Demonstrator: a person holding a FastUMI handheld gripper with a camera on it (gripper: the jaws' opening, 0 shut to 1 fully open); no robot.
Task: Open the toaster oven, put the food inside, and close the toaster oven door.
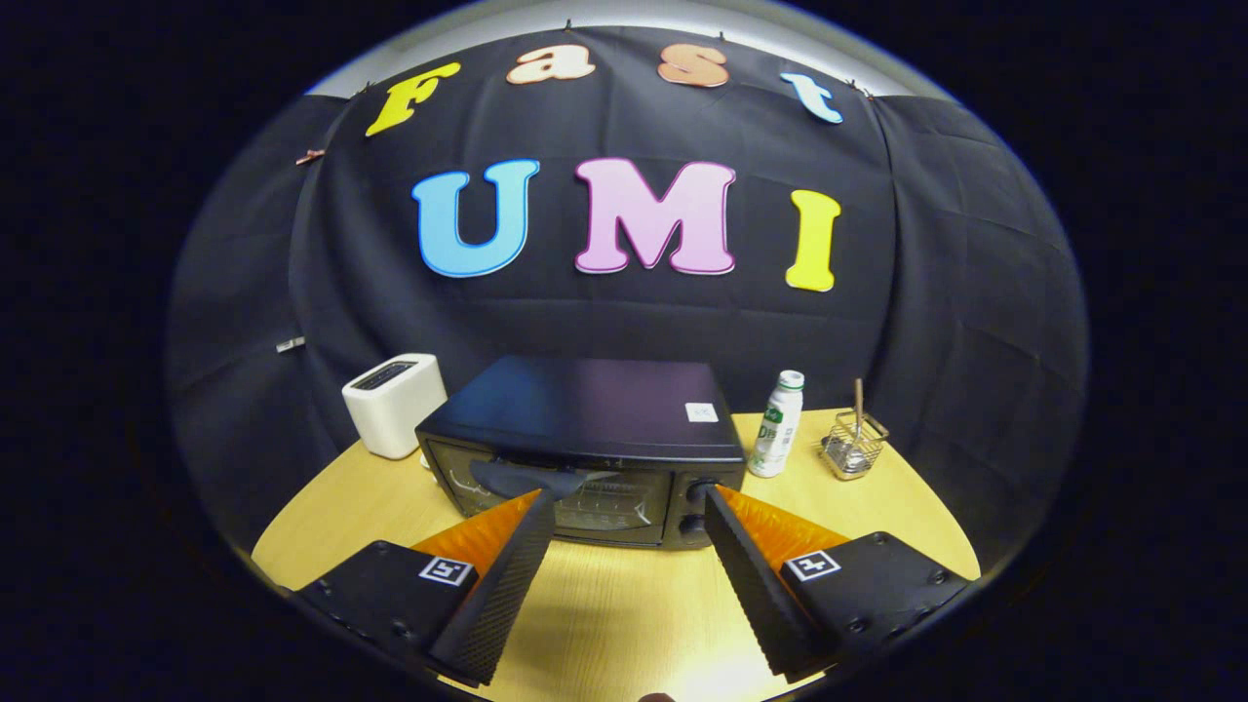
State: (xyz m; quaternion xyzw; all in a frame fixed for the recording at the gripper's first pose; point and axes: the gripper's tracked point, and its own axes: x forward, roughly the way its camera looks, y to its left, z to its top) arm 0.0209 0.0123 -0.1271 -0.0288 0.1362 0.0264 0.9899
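A black toaster oven (585,405) stands on the round wooden table (624,604), just ahead of my fingers. Its glass door (507,497) is closed, with a dark handle (517,477) along the top edge. Two knobs (696,492) sit on the panel to the right of the door. My gripper (632,494) is open, its fingers spread wide. The left fingertip (546,502) is near the right end of the handle, the right fingertip (717,502) is in front of the knobs. Nothing is held between them.
A white two-slot toaster (393,402) stands to the left of the oven. To the oven's right are a white bottle with a green label (777,426) and a small wire basket (853,446) holding a stick. The black cloth wall hangs close behind.
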